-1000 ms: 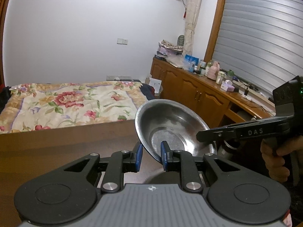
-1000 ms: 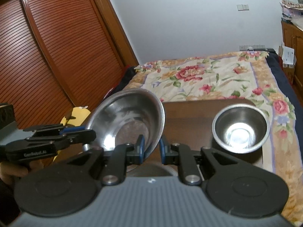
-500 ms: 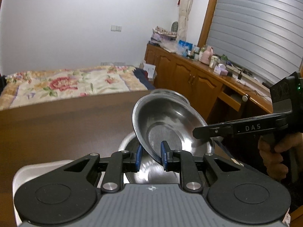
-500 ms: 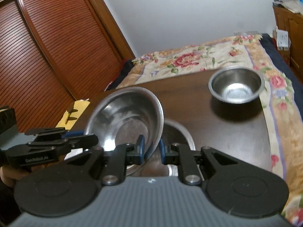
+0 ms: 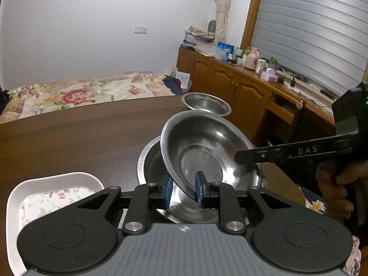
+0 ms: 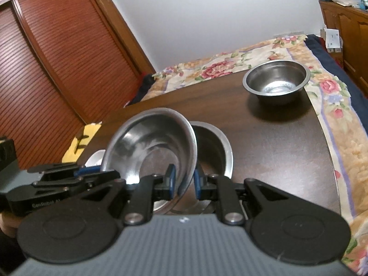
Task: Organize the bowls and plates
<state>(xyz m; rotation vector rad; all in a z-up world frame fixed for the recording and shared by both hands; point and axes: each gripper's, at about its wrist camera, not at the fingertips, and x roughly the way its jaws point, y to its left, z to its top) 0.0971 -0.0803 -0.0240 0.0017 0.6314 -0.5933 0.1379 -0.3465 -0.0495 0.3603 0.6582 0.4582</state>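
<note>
Dark tabletop (image 6: 276, 151); bed (image 5: 69, 94) beyond. Left tongs (image 5: 183, 189) and right tongs (image 6: 183, 181) each pinch the tilted steel bowl's (image 5: 207, 154) rim above a second bowl (image 6: 216, 147). White tray (image 5: 46, 193) alongside; small bowl (image 6: 276, 84) apart.

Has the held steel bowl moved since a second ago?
Yes. The held steel bowl, gripped by both claws, has come down: earlier it was up against the bed; now it sits low over the larger bowl on the table.

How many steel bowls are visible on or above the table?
3: a tilted bowl held by both grippers, a larger bowl under it on the table, and a small bowl near the far edge.
</note>
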